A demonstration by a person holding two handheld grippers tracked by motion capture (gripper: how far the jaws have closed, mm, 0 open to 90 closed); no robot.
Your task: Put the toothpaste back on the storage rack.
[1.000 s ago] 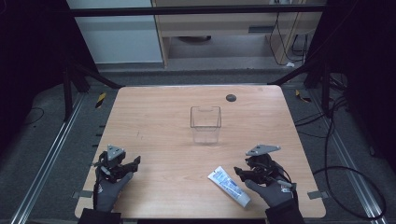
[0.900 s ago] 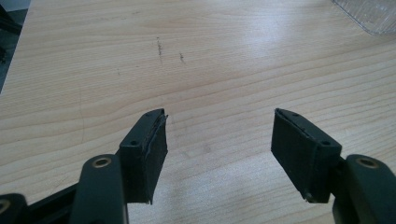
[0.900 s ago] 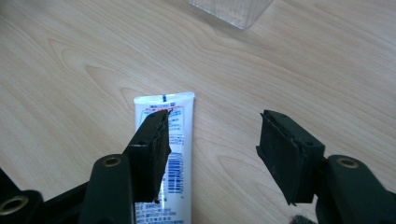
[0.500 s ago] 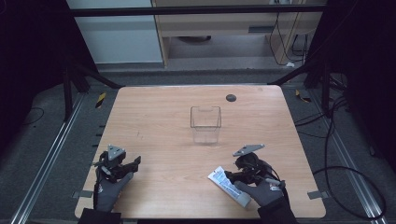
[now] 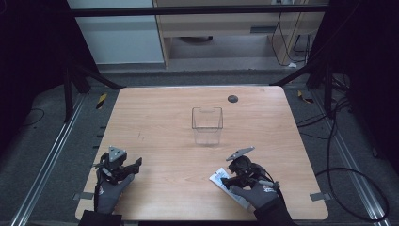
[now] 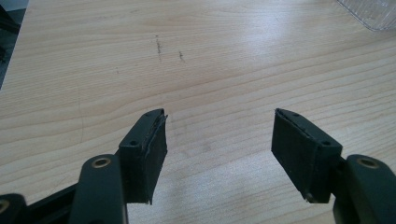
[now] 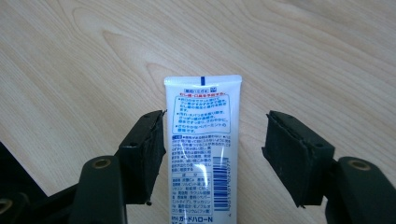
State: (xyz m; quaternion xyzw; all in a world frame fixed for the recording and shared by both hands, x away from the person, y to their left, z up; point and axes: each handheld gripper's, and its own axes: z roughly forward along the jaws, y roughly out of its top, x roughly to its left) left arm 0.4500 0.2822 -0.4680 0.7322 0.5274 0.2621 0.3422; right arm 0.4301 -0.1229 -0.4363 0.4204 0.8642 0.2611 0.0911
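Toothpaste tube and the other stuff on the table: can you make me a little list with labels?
table: wooden
toothpaste tube: white, lying flat near the front edge
right tool: open, jaws just been opening, on either side of the tube, not squeezing it
left tool: open, nothing between its jaws
box: clear, mid-table
small dark round thing: far side of the table

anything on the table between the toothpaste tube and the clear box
Nothing: in the high view the stretch of table between the tube and the clear box is bare wood.
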